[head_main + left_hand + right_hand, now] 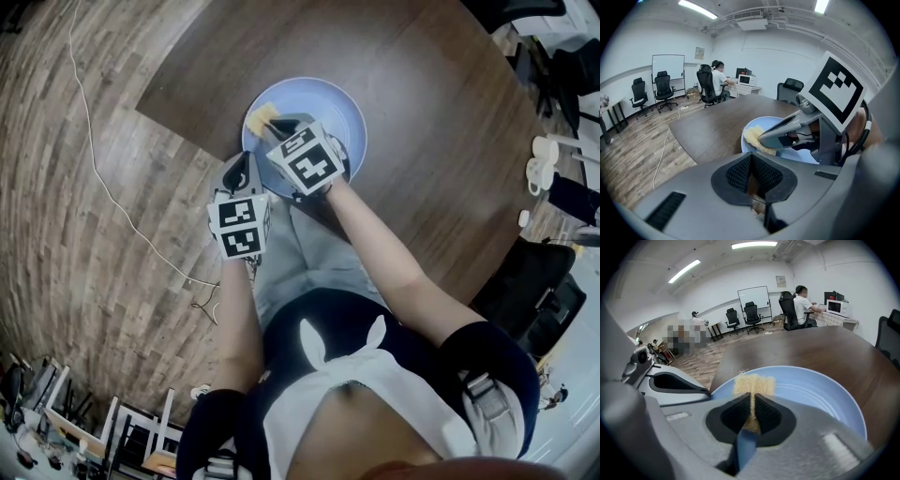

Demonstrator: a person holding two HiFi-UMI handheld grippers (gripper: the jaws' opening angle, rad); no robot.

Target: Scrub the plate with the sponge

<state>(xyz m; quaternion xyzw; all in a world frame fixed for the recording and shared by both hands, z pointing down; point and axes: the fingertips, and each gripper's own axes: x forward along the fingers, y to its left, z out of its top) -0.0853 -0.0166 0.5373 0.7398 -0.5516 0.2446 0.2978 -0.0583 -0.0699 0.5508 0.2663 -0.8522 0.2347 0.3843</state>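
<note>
Right gripper [752, 405] fingers pinch sponge [753, 383] against blue plate [820, 394], centre frame. Scrubbing looks under way, not finished. Left gripper [752, 174] fingers pressed together, empty.

Table [422, 141] bare beyond plate [339, 111]; left gripper [245, 167] crowds plate's near rim.

Plate [323, 101] light blue. Sponge [262, 118] pale yellow, blue backing. Tabletop [431, 141] dark brown woodgrain; floor [66, 244] lighter brown planks. Left gripper [245, 167] and right gripper [274, 122] grey, fingers [733, 416] black mesh, cubes [305, 161] black-and-white squares.
</note>
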